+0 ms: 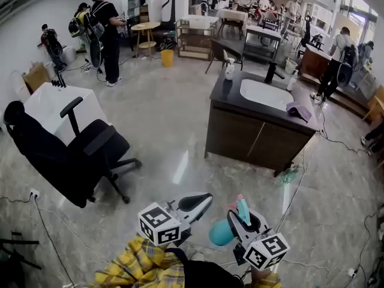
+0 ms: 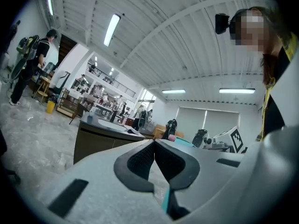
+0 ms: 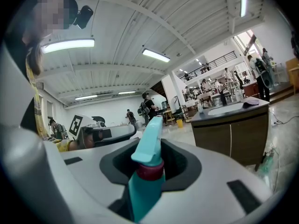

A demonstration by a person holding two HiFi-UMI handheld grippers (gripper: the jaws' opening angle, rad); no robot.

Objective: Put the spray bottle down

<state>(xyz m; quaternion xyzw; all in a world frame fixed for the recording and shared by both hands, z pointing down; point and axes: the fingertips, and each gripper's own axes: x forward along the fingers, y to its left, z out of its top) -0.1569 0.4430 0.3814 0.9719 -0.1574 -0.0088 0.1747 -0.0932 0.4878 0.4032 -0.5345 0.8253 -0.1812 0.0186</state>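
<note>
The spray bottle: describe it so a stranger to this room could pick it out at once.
Find the dark sink cabinet mid-hall, then drop to the head view's bottom edge. There the right claw grips the spray bottle: teal, with a dark red collar, the only bright teal thing there.

No words, numbers or brand names legible in any view. Only markings seen: black-and-white square code patterns on the two marker cubes, left cube (image 1: 159, 224) and right cube (image 1: 267, 251). Patterns only, not readable as text.
</note>
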